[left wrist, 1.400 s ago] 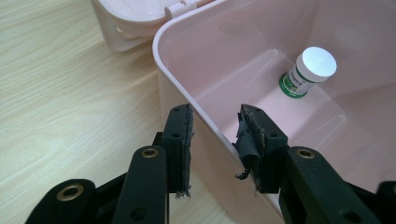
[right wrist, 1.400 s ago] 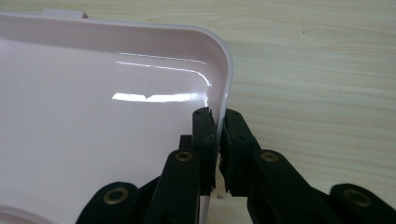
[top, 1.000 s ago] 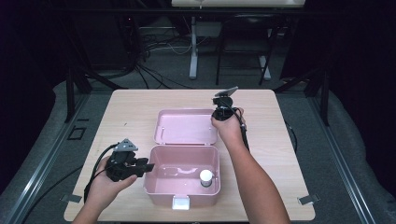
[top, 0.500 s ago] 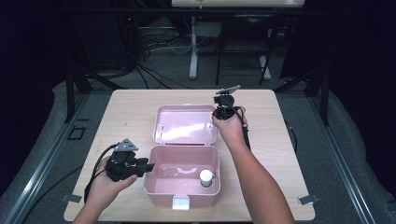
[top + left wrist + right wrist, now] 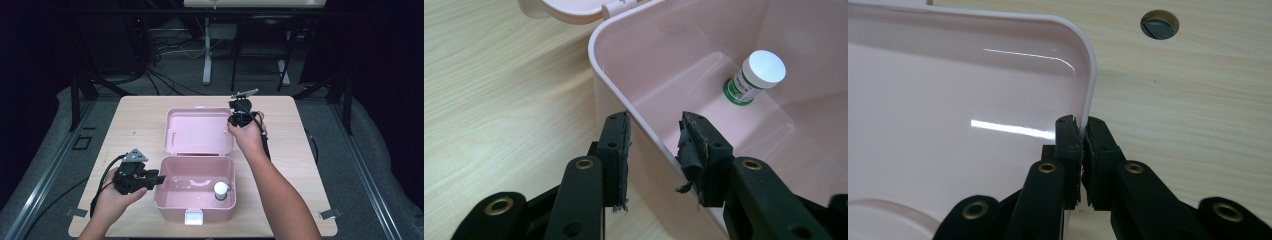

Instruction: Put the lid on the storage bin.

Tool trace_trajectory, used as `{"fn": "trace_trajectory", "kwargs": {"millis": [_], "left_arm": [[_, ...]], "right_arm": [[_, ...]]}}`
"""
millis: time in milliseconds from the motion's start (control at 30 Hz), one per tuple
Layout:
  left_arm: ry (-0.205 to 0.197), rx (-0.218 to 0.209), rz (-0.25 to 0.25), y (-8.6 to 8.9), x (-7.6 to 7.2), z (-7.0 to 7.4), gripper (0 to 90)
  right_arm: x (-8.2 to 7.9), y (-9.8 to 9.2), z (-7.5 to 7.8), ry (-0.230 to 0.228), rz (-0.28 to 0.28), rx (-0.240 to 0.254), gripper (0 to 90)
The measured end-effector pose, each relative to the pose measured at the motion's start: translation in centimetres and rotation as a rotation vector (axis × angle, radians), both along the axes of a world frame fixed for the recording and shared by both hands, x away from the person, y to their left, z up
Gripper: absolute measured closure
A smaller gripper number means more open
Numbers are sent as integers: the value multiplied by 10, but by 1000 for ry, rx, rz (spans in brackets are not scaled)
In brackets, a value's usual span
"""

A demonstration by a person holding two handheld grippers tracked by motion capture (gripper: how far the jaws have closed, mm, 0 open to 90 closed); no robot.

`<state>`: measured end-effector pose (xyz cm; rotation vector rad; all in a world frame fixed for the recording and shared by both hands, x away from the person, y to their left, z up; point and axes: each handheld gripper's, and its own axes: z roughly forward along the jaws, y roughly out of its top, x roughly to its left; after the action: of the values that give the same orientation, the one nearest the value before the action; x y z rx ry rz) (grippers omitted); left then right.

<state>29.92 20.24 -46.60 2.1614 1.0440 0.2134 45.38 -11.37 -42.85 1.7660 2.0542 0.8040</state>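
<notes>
Pink box (image 5: 195, 187) sits open on the counter (image 5: 135, 125), lid (image 5: 200, 131) laid flat behind the box on its far side, hinge line running across between them. Small white-capped bottle (image 5: 220, 190) stands inside the box, near its right wall.

Right gripper (image 5: 237, 118) is pinched narrow on the lid's right rim, near its far corner; in the right gripper view the rim (image 5: 1087, 90) sits between the jaws. Left gripper (image 5: 156, 179) is half open, straddling the box's left wall, pads apparently not pressing it.

Key relation: the lid pivots about that hinge edge, so the right gripper, the one nearer the lid, would need to swing its rim up and toward the person. Left looks placed to steady the box.
</notes>
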Motion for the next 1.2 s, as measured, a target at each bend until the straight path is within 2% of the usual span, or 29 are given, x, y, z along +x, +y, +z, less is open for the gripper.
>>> {"fn": "trace_trajectory", "kwargs": {"millis": [233, 567, 1000, 1200], "left_arm": [[3, -3, 2, 0, 0, 0, 643], [8, -2, 4, 0, 0, 0, 642], [8, -2, 2, 0, 0, 0, 635], [10, 0, 3, 0, 0, 0, 635]], "right_arm": [[-7, 0, 10, -35, 16, -7, 864], [-19, -4, 22, -78, 35, 21, 865], [-30, -6, 32, -118, 59, 41, 867], [-37, -7, 36, -146, 72, 34, 868]]}}
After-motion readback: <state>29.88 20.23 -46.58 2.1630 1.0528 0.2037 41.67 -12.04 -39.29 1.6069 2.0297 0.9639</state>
